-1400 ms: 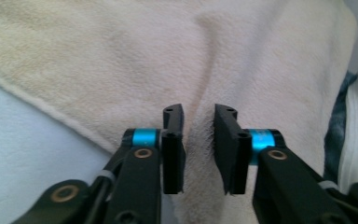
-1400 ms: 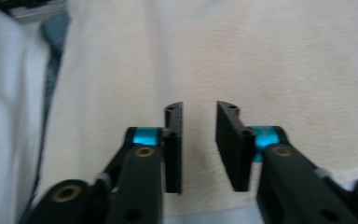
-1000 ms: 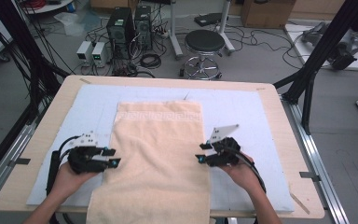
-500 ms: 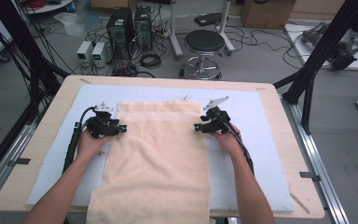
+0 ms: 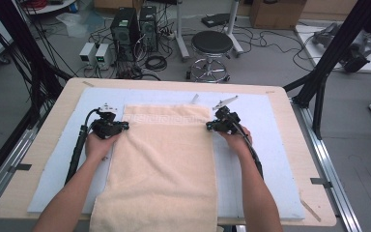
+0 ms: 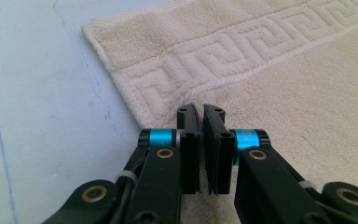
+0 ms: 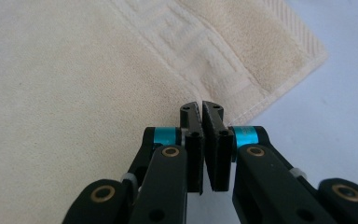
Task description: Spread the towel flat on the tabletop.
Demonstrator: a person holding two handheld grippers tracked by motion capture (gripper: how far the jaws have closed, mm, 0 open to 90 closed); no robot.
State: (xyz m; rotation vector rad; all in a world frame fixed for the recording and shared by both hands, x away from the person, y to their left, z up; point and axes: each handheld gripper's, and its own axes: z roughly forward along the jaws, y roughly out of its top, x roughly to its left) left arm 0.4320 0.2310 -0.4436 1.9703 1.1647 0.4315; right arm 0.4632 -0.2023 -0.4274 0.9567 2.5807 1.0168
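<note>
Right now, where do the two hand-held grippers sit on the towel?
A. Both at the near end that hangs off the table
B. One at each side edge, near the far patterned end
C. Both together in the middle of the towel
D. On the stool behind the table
B: in the high view the left hand-held gripper and the right hand-held gripper are at opposite side edges of the towel, just below its patterned band.

A second back, both hands sat near the middle of the towel's (image 5: 162, 164) long sides; they have since travelled up along its edges to the far corners. The left hand-held gripper (image 5: 123, 126) now sits at the far-left corner and the right hand-held gripper (image 5: 209, 126) at the far-right one. Both pairs of jaws have just been closing (they stood apart before), and each now pinches the towel's edge just below its patterned border.
</note>
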